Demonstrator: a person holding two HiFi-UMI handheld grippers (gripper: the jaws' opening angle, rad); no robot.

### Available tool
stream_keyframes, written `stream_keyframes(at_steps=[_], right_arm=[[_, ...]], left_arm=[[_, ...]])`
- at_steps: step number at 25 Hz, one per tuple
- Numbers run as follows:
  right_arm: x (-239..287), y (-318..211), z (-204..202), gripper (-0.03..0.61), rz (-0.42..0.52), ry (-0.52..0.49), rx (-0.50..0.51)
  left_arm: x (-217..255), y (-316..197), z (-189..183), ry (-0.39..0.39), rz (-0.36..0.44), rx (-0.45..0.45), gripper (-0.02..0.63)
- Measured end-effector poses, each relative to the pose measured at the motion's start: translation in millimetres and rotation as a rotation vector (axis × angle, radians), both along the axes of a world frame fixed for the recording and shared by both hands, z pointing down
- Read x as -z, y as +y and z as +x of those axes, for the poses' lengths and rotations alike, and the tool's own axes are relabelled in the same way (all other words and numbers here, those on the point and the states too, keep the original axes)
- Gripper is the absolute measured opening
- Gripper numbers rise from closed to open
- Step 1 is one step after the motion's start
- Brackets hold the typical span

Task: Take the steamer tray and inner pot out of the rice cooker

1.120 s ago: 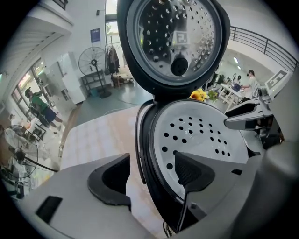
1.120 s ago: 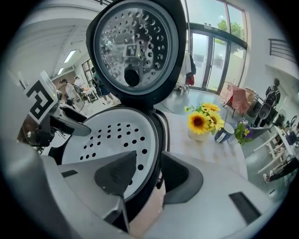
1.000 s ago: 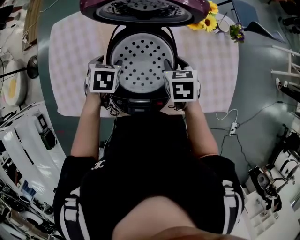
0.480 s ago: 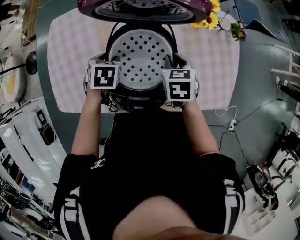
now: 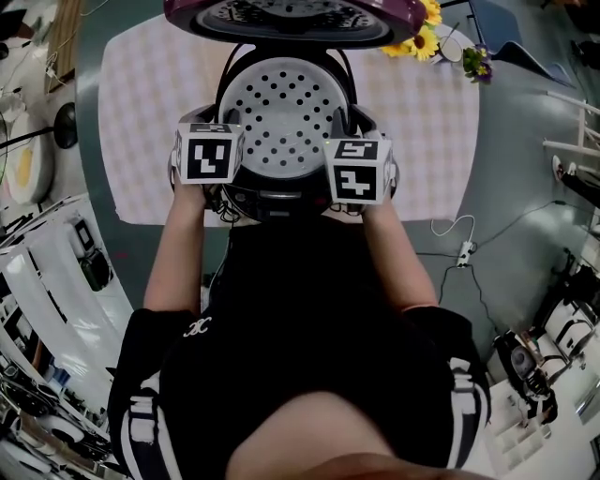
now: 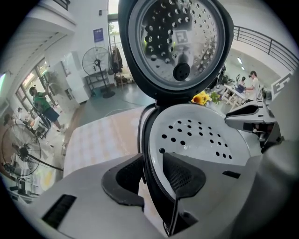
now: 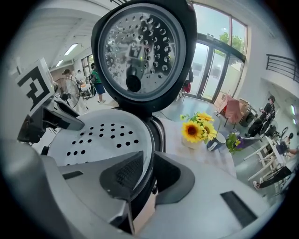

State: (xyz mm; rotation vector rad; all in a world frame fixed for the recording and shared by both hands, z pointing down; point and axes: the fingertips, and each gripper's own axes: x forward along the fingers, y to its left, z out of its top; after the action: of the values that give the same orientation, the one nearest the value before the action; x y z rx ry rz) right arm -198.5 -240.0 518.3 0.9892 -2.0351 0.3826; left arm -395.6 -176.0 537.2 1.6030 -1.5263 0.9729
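- Closest in, my left gripper (image 6: 152, 175) has just been closing: one pad inside the steamer tray (image 6: 201, 135), one outside, pinched on its left rim.
- My right gripper (image 7: 148, 175) has just been closing too, and it nips the opposite rim the same way.
- So this is the first step, I reckon: the grip is made and the lift is not yet begun. The tray sits level in the rice cooker (image 5: 281, 202); the inner pot beneath it is hidden.
- Next call: raise both sides together and evenly, or the tray tips and catches on the cooker's mouth.
- The rim is thin, so a slip is my worry.
- Just behind, the open lid (image 5: 291, 14) stands upright over the back edge, so I'd come straight up and then towards me.
- Further out, the table (image 5: 141, 112) has bare room on the left; the sunflowers (image 7: 196, 130) crowd the far right corner.
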Motion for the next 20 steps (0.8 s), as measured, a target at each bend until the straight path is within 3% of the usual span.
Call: stream_keyframes(at_steps=[3, 6, 11, 20], right_arm=[[1, 0, 1, 0.046, -0.004, -0.014, 0.001], [-1, 1, 3, 0.046, -0.018, -0.019, 0.001], [3, 2, 2, 0.043, -0.005, -0.032, 0.000], [23, 2, 2, 0.038, 0.030, -0.118, -0.013]], left_arm=[[5, -6, 4, 0.016, 0.044, 0.008, 0.110], [3, -5, 8, 0.025, 0.038, 0.009, 0.074], [6, 1, 8, 0.022, 0.037, 0.014, 0.071], [30, -1, 9, 0.076, 0.139, 0.053, 0.057]])
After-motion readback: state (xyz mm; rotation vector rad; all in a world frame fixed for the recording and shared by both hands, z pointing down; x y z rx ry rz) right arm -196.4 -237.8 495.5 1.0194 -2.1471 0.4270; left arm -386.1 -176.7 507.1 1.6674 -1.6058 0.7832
